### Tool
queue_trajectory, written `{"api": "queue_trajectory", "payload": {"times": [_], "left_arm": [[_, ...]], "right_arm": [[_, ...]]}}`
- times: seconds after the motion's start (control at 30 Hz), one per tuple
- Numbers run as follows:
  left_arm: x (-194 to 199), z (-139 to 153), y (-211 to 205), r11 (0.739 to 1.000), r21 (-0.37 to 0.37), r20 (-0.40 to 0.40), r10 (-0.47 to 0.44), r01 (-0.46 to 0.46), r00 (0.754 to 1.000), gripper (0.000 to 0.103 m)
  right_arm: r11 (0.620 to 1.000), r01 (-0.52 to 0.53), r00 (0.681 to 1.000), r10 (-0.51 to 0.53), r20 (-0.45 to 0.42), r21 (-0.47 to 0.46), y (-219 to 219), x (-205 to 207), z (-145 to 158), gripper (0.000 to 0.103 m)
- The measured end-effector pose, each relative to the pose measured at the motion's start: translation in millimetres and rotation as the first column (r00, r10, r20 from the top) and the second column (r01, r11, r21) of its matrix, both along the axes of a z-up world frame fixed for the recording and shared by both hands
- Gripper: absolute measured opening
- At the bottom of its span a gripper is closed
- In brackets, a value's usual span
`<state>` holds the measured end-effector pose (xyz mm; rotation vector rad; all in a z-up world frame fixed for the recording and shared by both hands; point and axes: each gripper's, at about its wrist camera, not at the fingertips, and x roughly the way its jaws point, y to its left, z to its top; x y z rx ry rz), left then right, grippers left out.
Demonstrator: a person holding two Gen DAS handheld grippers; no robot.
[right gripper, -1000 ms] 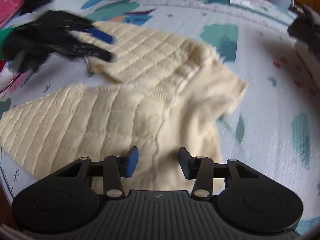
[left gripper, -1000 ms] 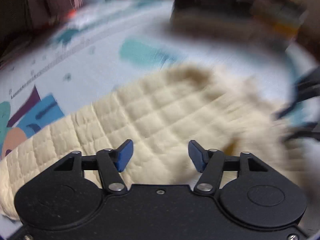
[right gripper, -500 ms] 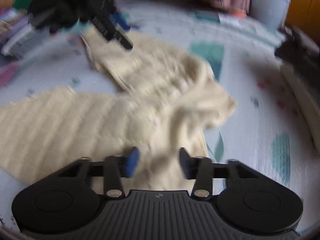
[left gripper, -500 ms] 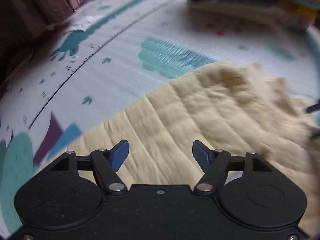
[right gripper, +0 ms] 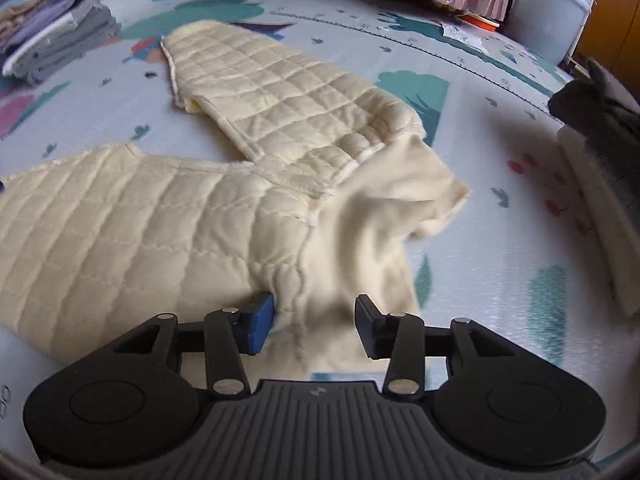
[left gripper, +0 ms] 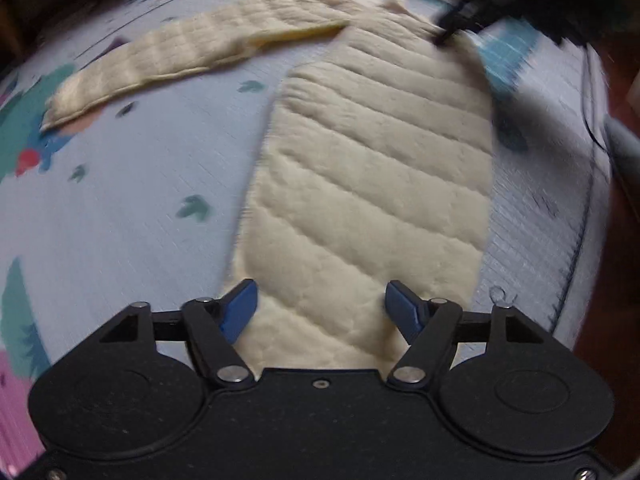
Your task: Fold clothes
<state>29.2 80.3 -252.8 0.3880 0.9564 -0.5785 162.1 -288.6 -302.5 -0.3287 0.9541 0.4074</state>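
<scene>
Showing no legible writing: quilted garment (right gripper: 168,236)

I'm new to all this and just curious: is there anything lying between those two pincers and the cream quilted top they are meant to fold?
Nothing visible does. The left gripper hangs with open jaws right over the cream quilted top. The right gripper has the top's seam between its opening jaws. Only the bare play mat surrounds the cloth.

Quilted garment (right gripper: 160,232) spread on play mat (right gripper: 500,264), sleeve (right gripper: 272,92) behind, folded pile (right gripper: 52,44) far left
</scene>
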Motion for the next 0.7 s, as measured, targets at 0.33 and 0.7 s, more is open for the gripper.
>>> {"api": "queue_trajectory", "payload": {"times": [0.33,0.7], "left_arm": [[-23.2,2.5,80.3,0.990,-0.059,-0.141,0.116,-0.125,0.983,0.042],[-14.5,12.5,43.1,1.000,0.000,-0.026,-0.017,0.017,1.000,0.046]], "right_arm": [[0.995,-0.094,0.994,0.092,0.052,0.029,28.9,12.4,-12.1,0.039],[0.995,-0.013,0.998,0.007,0.059,0.096,7.0,14.1,-1.7,0.045]]}}
